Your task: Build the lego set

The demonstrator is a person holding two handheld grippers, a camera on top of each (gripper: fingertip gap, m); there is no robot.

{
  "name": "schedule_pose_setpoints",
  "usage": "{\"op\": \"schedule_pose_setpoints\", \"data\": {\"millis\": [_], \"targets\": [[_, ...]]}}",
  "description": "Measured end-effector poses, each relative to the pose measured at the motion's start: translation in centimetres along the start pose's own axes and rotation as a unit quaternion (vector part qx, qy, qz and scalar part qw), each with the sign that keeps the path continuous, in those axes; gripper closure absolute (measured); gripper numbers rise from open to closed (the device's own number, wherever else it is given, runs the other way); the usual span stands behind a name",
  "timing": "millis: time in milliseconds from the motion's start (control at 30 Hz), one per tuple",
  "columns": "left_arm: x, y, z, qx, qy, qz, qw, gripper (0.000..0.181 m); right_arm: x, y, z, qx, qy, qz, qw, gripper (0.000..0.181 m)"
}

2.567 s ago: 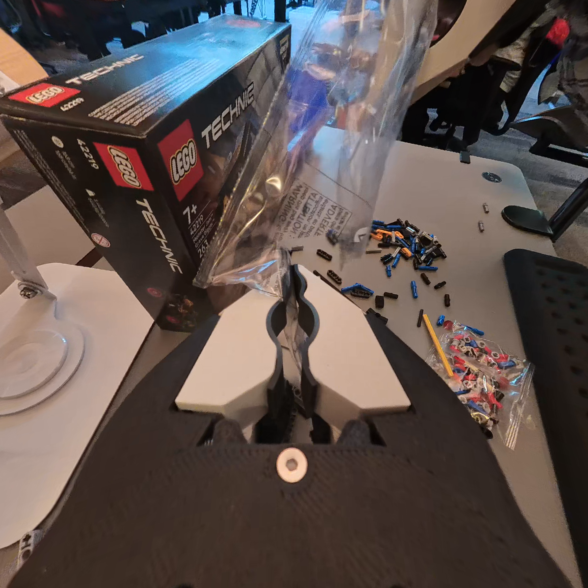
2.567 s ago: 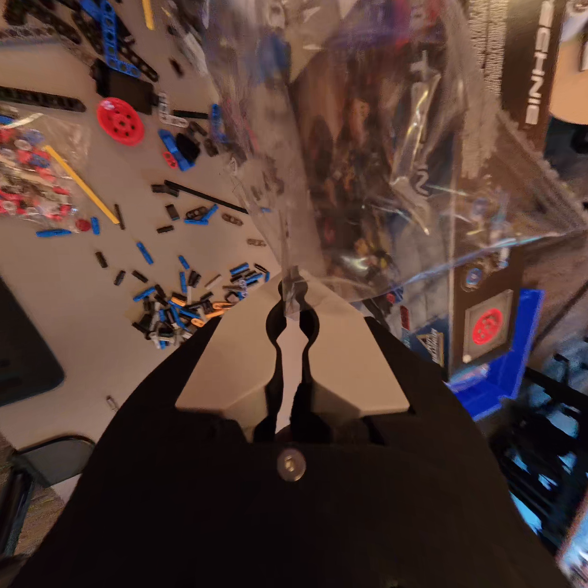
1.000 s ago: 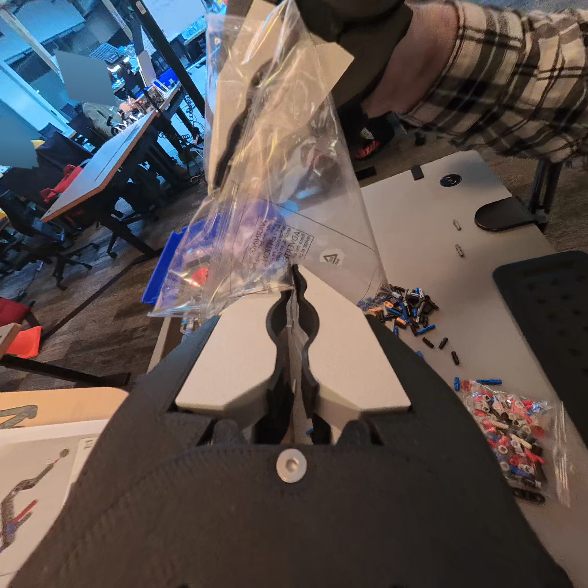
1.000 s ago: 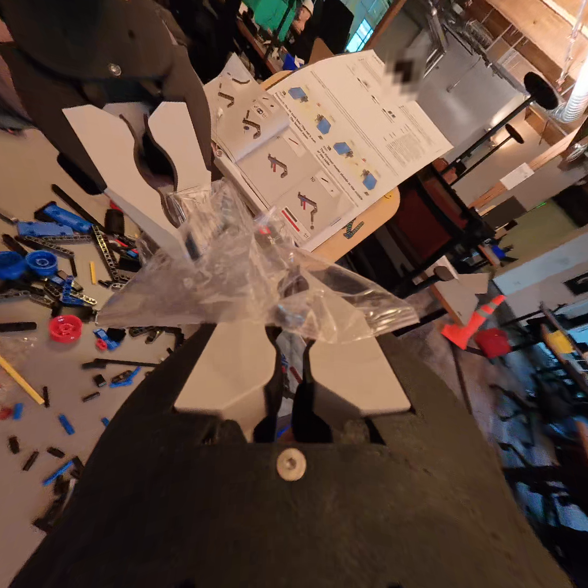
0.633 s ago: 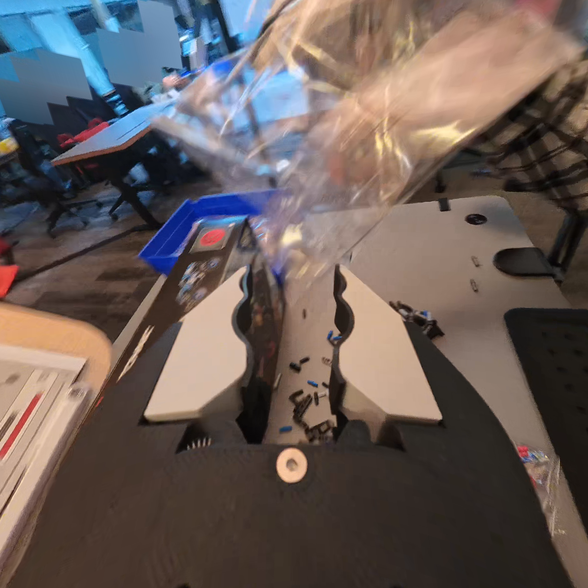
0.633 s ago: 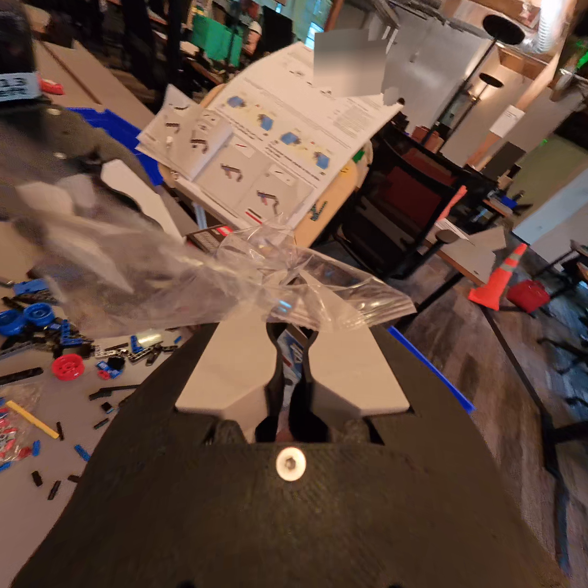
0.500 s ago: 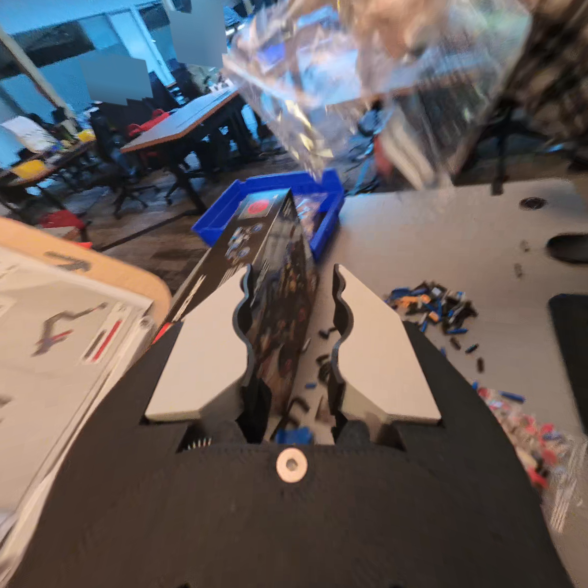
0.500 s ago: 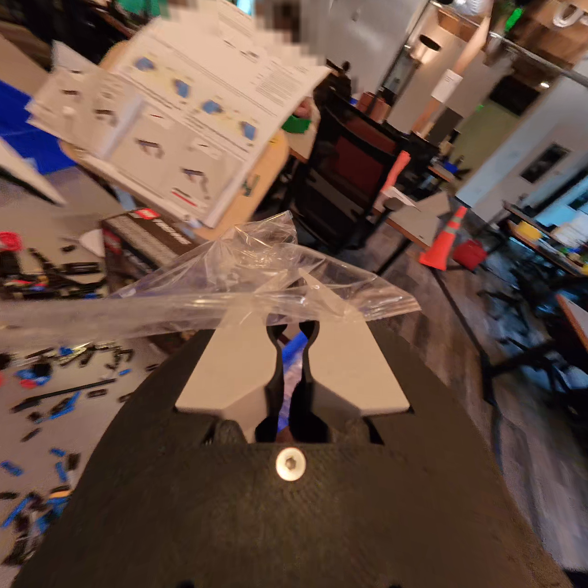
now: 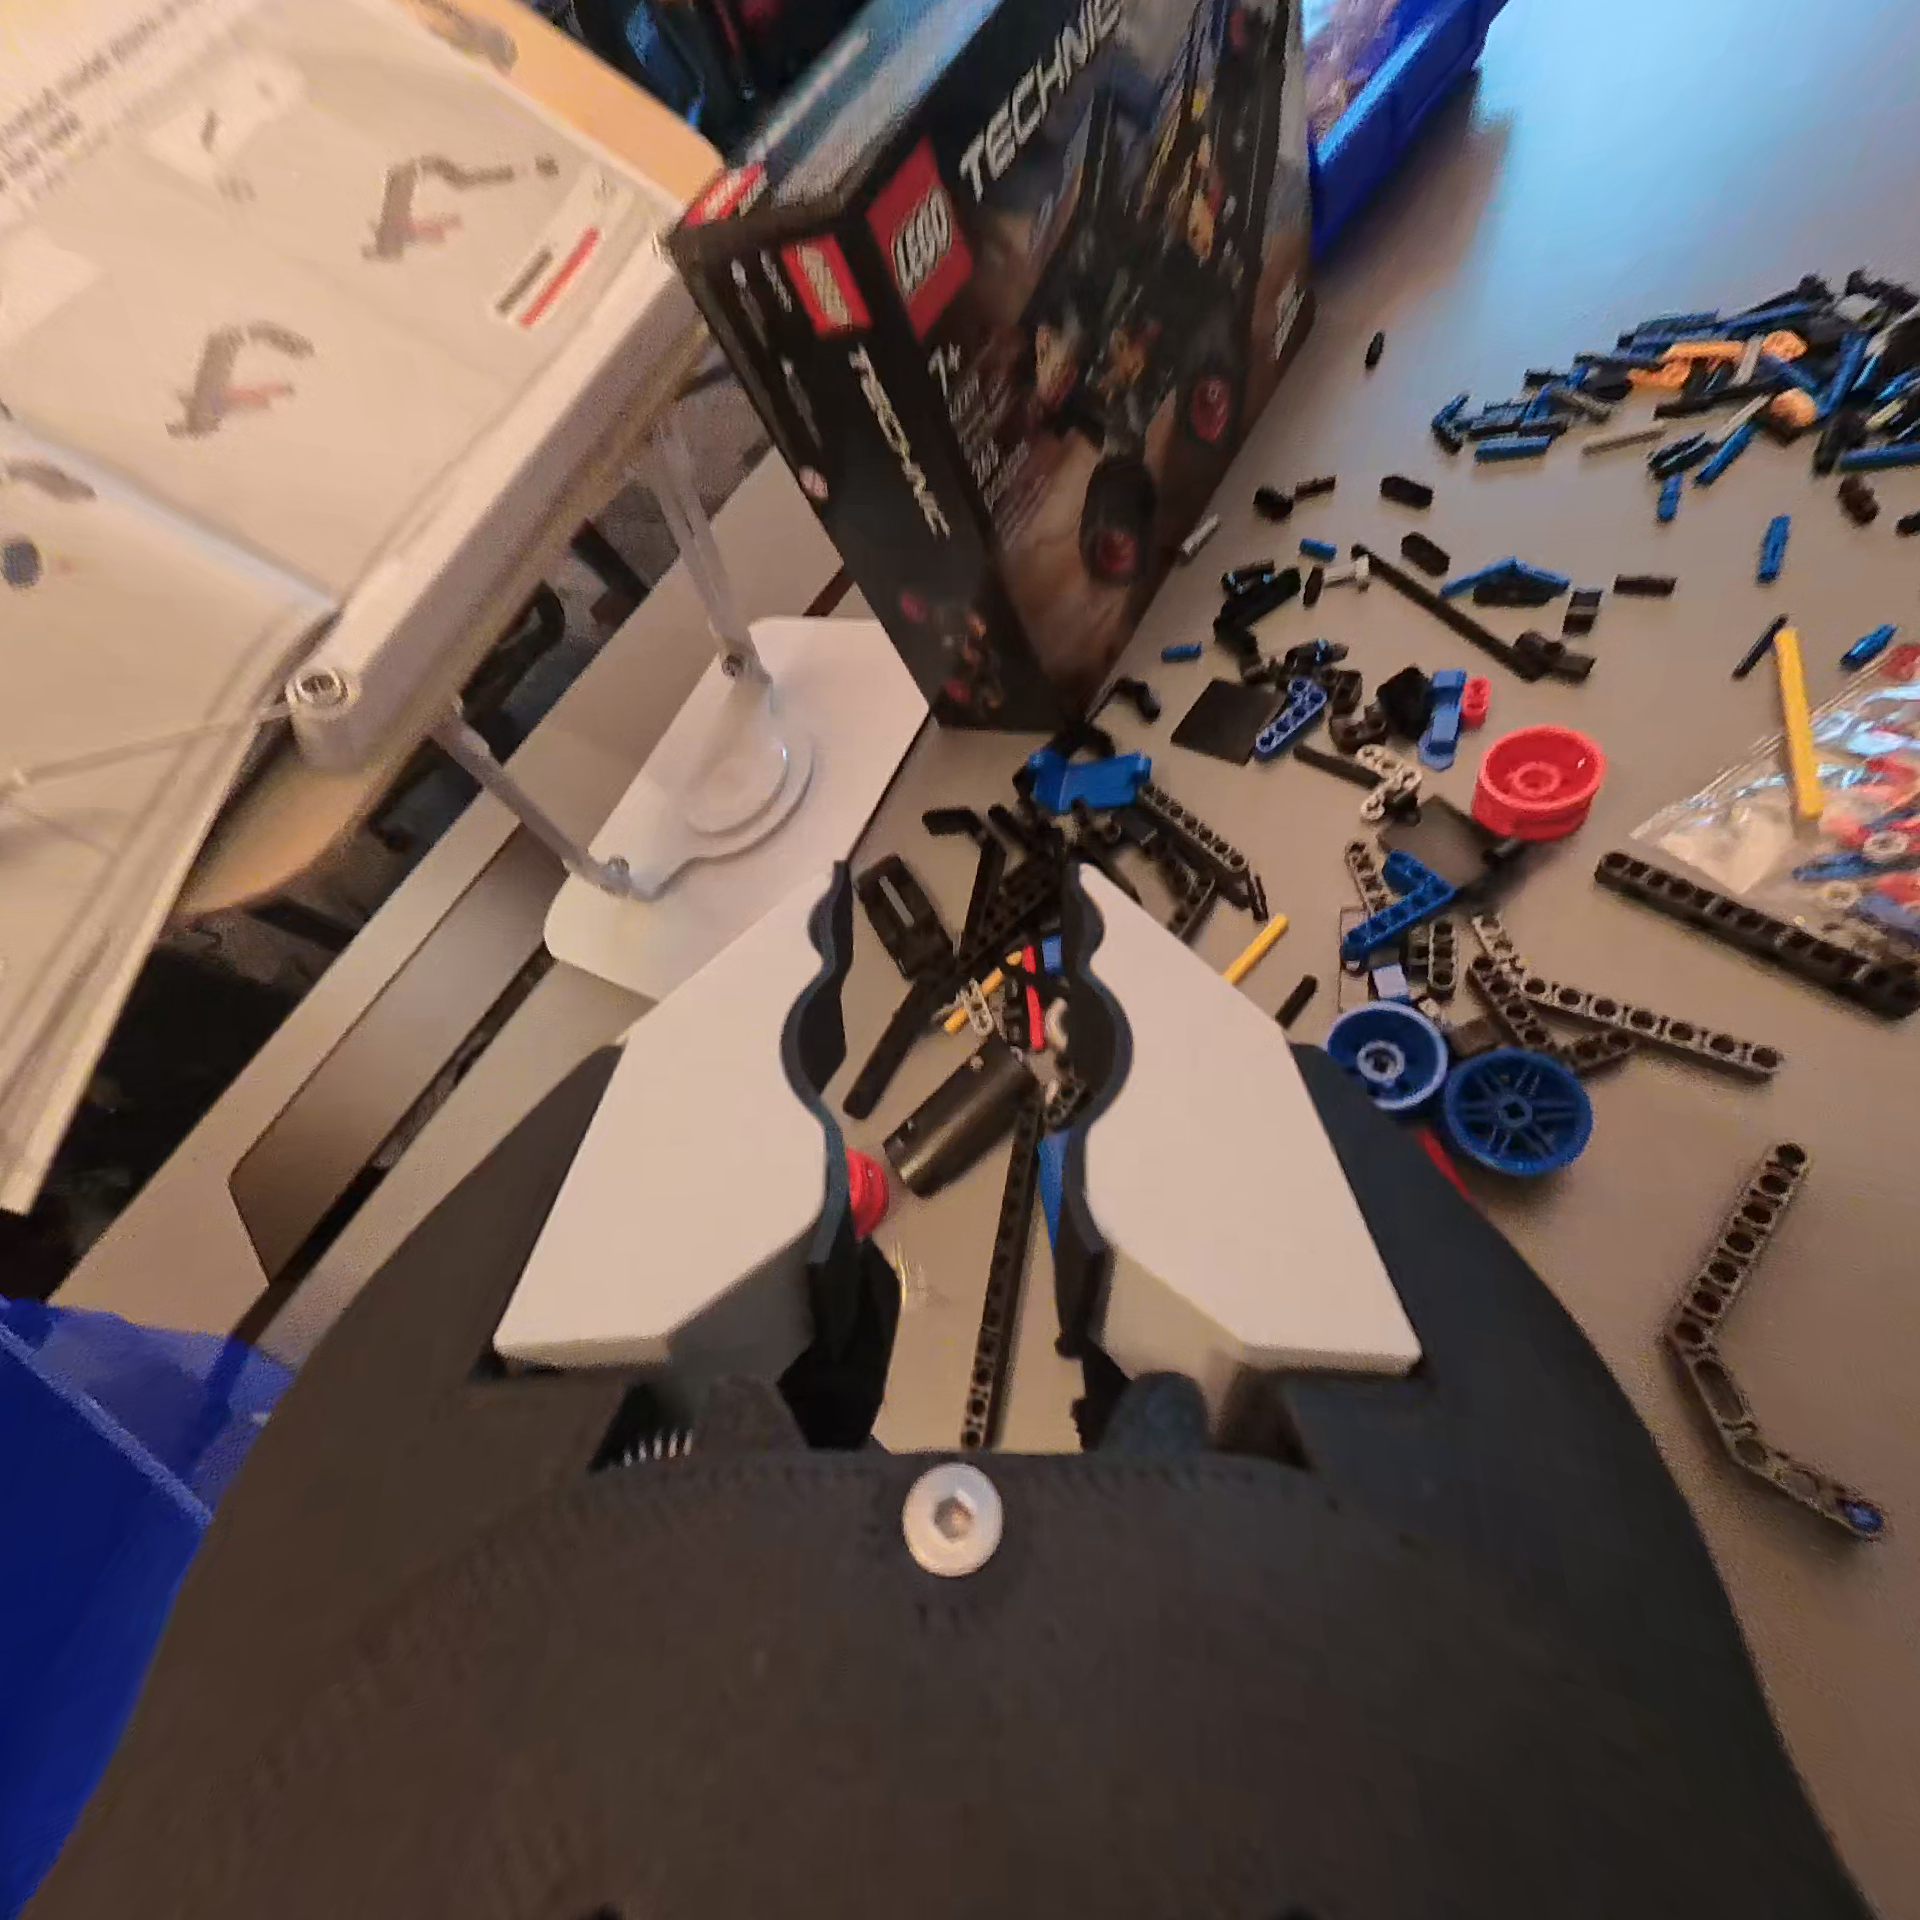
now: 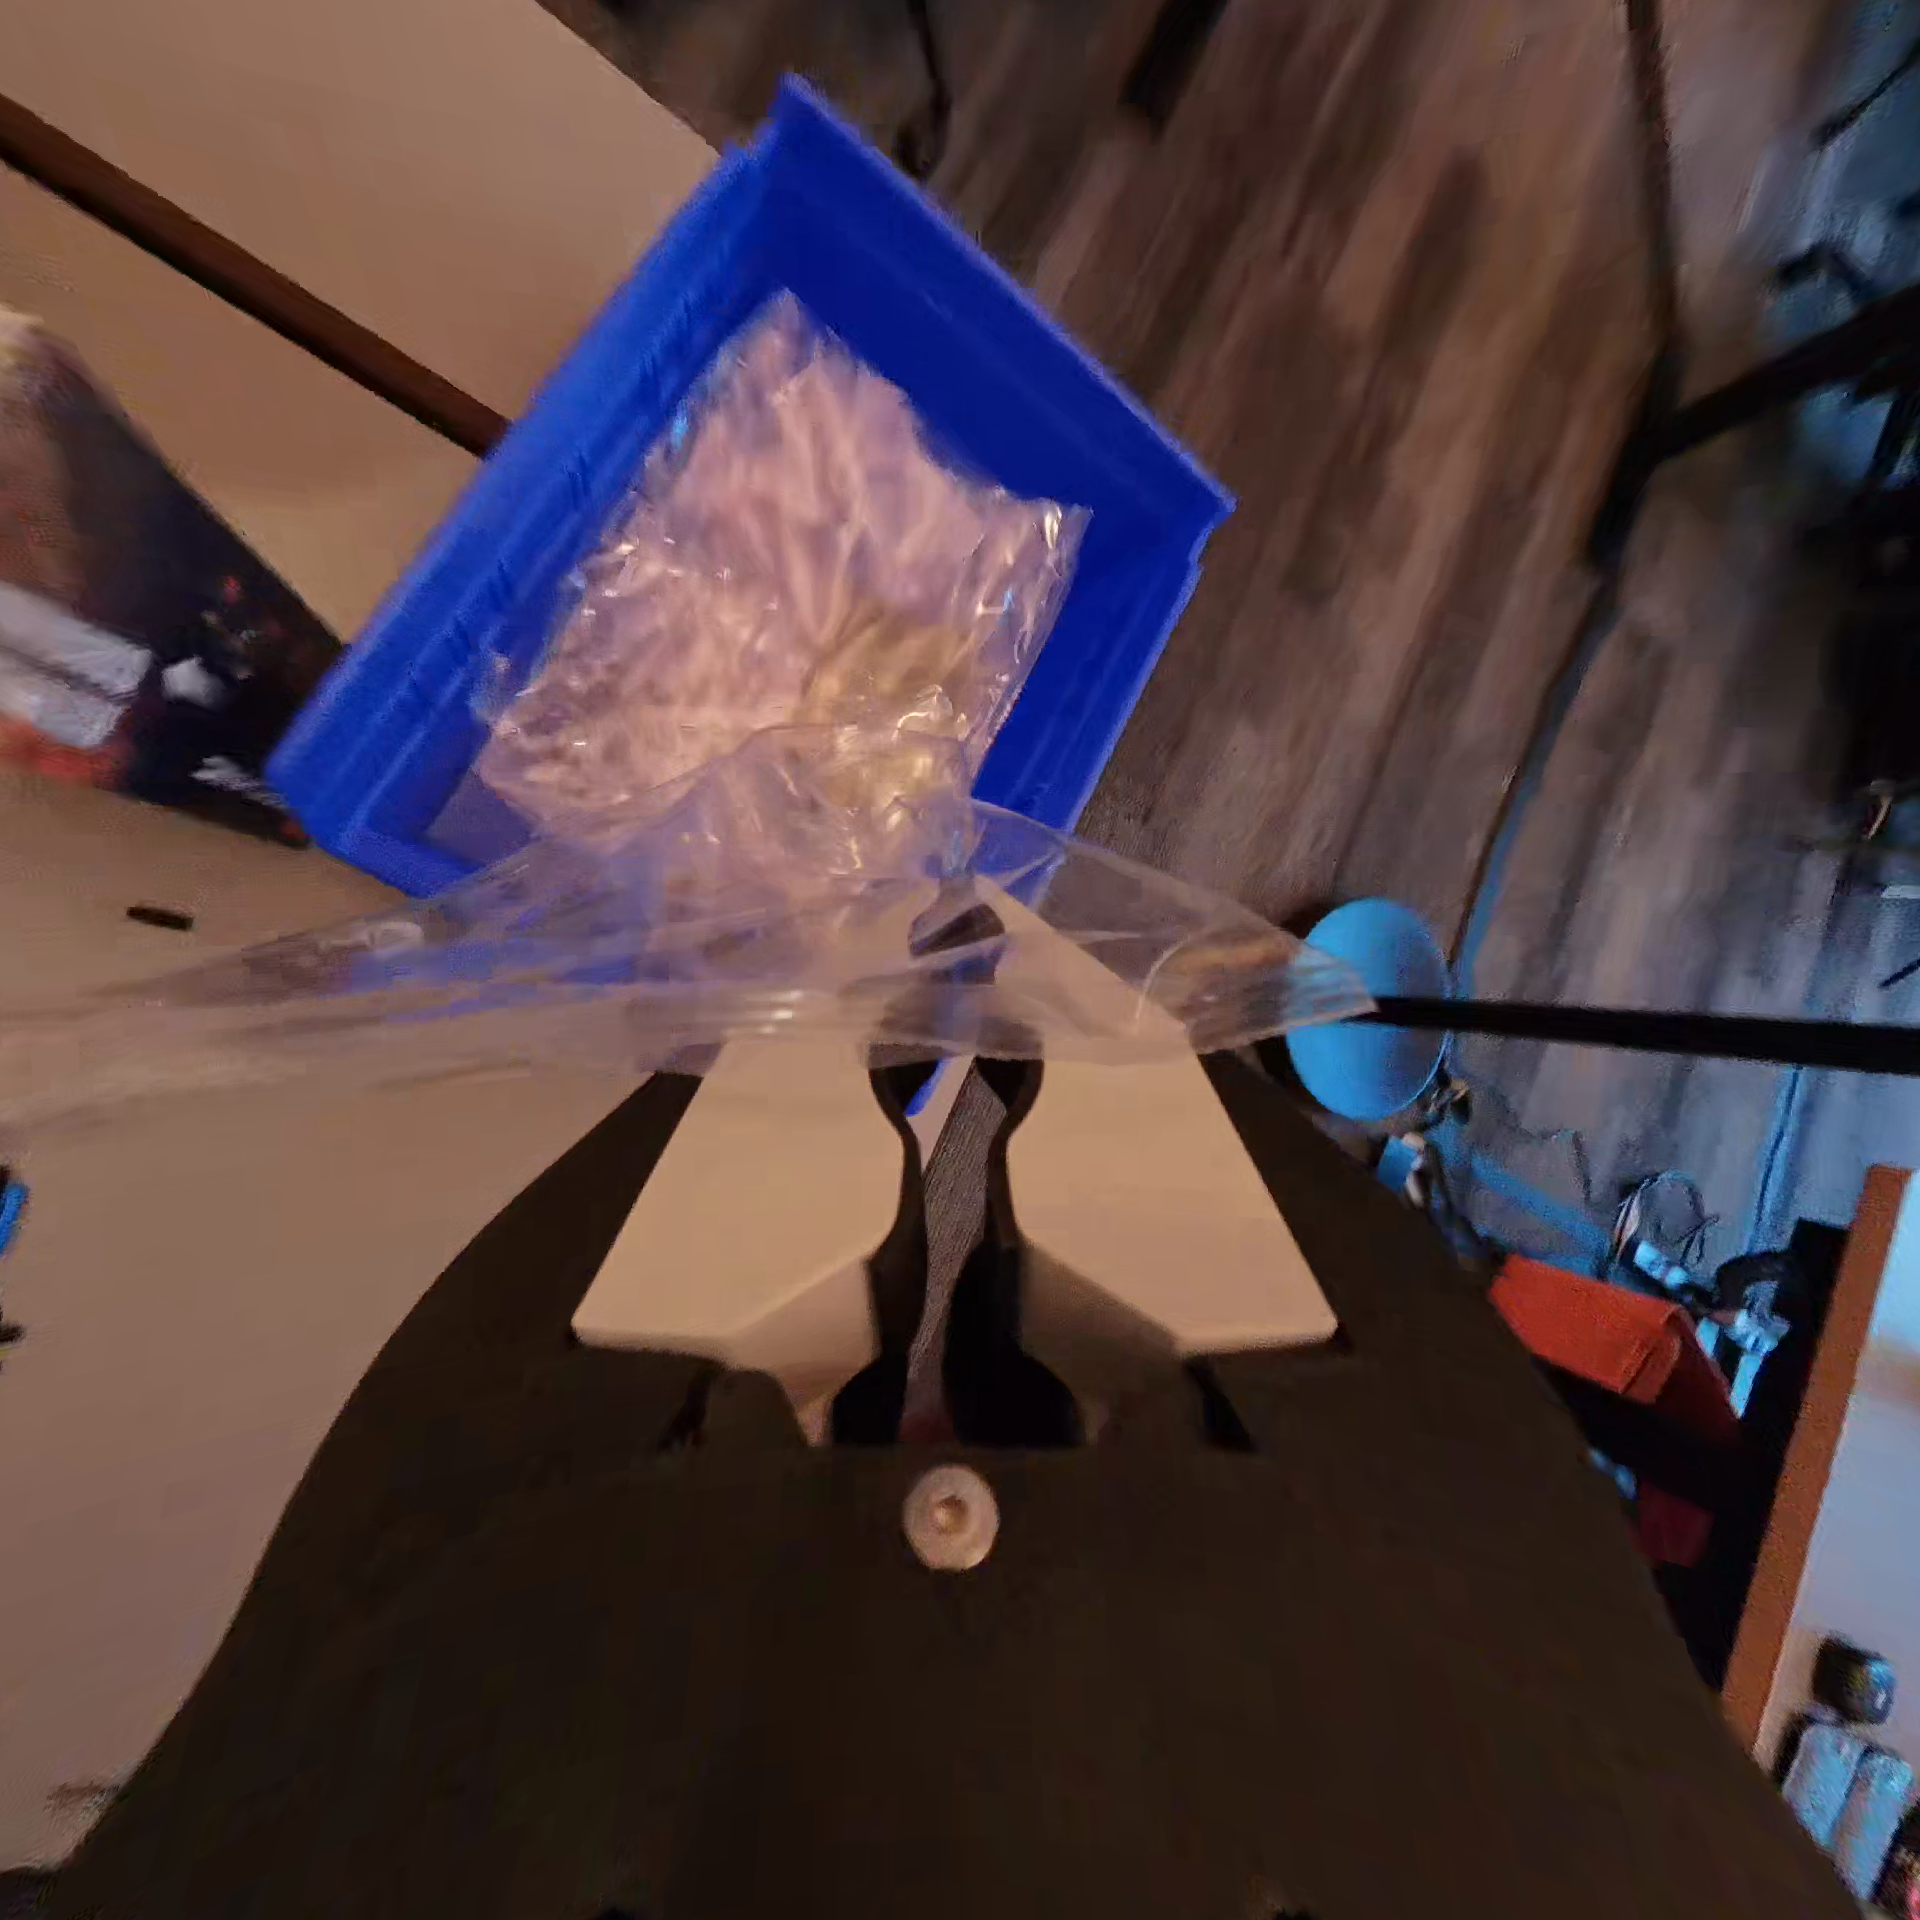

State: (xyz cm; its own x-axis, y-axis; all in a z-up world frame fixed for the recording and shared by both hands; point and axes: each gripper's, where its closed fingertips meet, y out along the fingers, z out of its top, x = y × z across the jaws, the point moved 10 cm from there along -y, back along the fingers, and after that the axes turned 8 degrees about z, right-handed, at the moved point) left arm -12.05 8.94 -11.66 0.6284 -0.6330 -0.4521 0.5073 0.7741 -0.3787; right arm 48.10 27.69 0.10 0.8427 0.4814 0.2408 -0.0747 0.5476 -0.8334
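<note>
Left wrist view: the left hand-held gripper (image 9: pixel 956 925) hangs with jaws apart and empty over loose Lego pieces (image 9: pixel 1226 862) scattered on the desk (image 9: pixel 1621 239), the set's black box (image 9: pixel 1039 343) standing behind. Right wrist view: the right hand-held gripper (image 10: pixel 951 940) is clamped on an empty clear plastic bag (image 10: pixel 644 966) just before a blue bin (image 10: pixel 914 312) holding crumpled plastic.

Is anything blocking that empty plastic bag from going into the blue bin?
Nothing visible. The right gripper pinches the empty plastic bag just short of the blue bin, whose open top holds only another crumpled clear bag.
</note>
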Motion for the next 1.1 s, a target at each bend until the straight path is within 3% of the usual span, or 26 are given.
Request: {"op": "schedule_pose_setpoints", "data": {"millis": [200, 433, 533, 667, 800, 967, 1100], "targets": [[0.2, 0.5, -2.2, -0.015, -0.031, -0.003, 0.999, 0.144, 3.7, 7.3, -1.1, -0.139, 0.055, 0.007, 0.989, 0.181], [0.2, 1.4, -3.4, -0.024, -0.049, -0.009, 0.998, 0.145, 5.0, 13.5, -1.9, -0.164, 0.11, 0.044, 0.979, 0.181], [0.1, 1.3, -3.7, -0.031, -0.044, -0.003, 0.999, 0.144, 4.6, 15.4, -1.6, -0.119, 0.138, 0.072, 0.981, 0.147], [-0.4, 0.9, -3.8, -0.026, -0.053, 0.006, 0.998, 0.144, 4.4, 15.6, -0.9, -0.081, 0.14, 0.067, 0.985, 0.12], [-1.0, 0.4, -4.0, -0.022, -0.063, 0.016, 0.998, 0.144, 4.5, 14.2, -0.6, -0.081, 0.113, 0.041, 0.989, 0.119], [-1.4, 0.1, -4.5, -0.037, -0.062, 0.012, 0.997, 0.144, 3.6, 10.8, 0.7, -0.008, 0.06, 0.005, 0.998, 0.125], [-1.2, 0.4, -4.8, -0.06, -0.044, 0.003, 0.997, 0.144, 0.2, 10.8, 2.1, 0.035, -0.001, 0.078, 0.996, 0.141]]}}
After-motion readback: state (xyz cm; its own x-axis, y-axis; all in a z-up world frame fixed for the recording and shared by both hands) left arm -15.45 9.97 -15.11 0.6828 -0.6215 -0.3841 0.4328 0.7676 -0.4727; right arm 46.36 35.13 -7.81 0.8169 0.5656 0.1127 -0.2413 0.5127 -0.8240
